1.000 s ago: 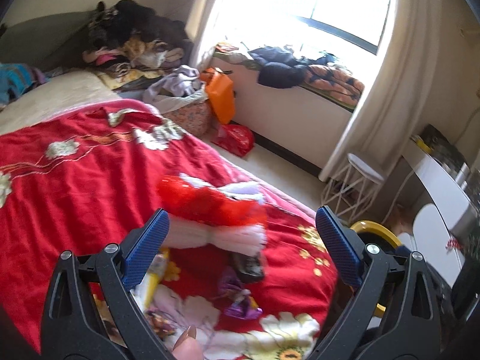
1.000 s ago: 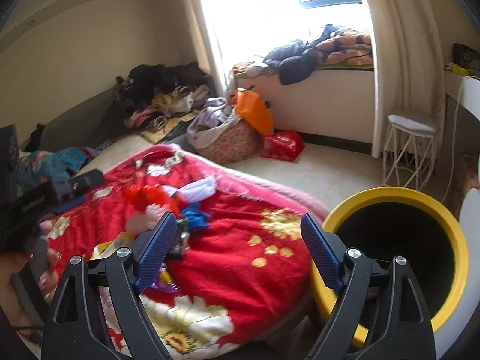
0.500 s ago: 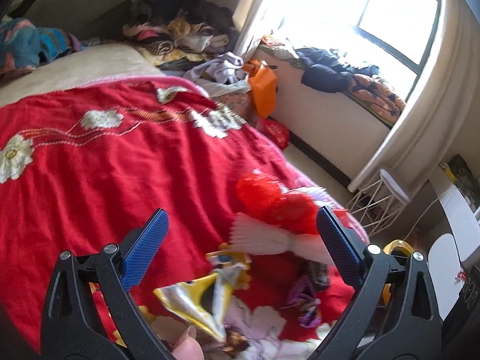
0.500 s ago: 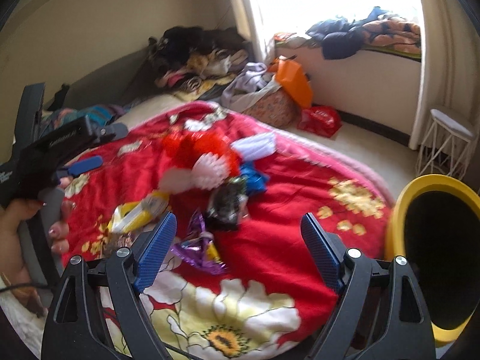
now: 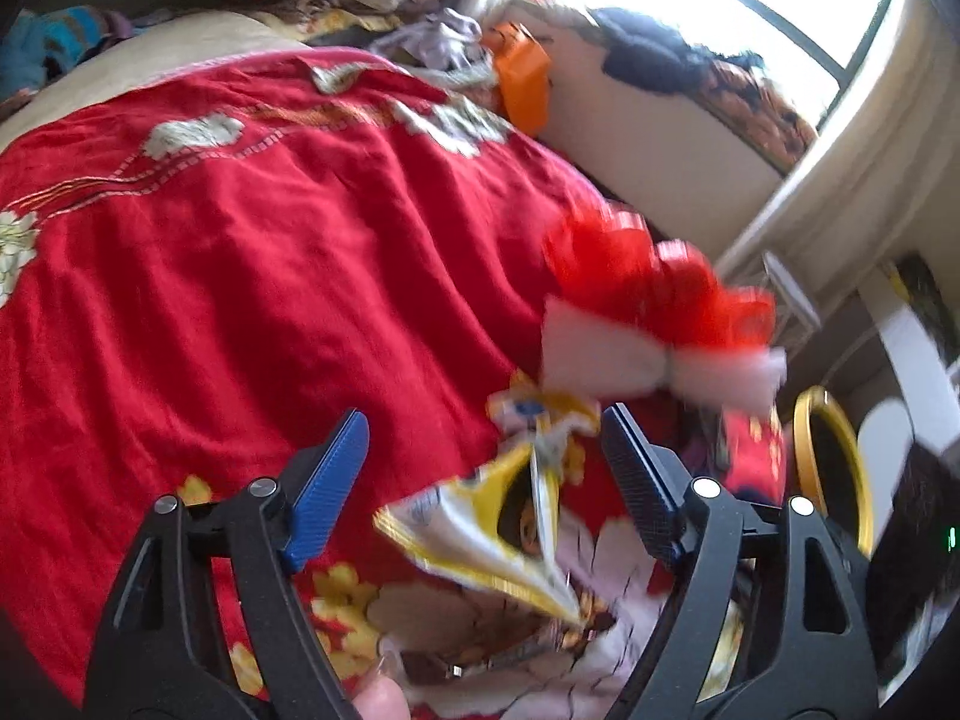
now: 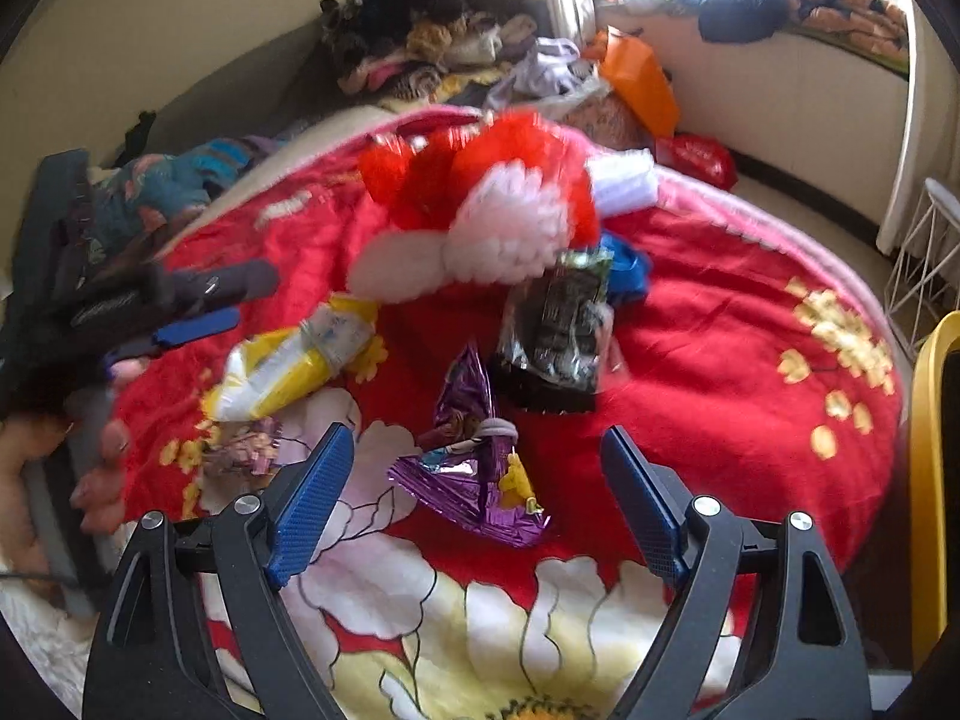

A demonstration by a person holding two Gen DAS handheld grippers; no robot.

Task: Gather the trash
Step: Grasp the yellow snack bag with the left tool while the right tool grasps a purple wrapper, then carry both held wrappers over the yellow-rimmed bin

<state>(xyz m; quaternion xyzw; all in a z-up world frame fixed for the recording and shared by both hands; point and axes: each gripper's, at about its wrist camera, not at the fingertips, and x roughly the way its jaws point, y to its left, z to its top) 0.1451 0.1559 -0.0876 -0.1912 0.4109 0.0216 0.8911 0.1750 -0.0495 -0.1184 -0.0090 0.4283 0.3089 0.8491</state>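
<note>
1. A red floral blanket covers the bed.
2. A yellow-rimmed bin stands just beside the bed's edge.
3. A red-and-white pompom lies among the wrappers.
4. The left gripper, jaws spread wide, hovers around a yellow wrapper, not touching it.
5. The right gripper, jaws also apart, frames a purple wrapper; a black packet lies just beyond.

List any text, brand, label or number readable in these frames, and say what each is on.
None can be read.
Yellow snack bag: print is motion-blurred.
Black wrapper: pale markings, too blurred.
Purple foil wrapper: no legible print.
Left gripper body: a pale mark, unreadable.
Red bag on the floor: too small.
</note>
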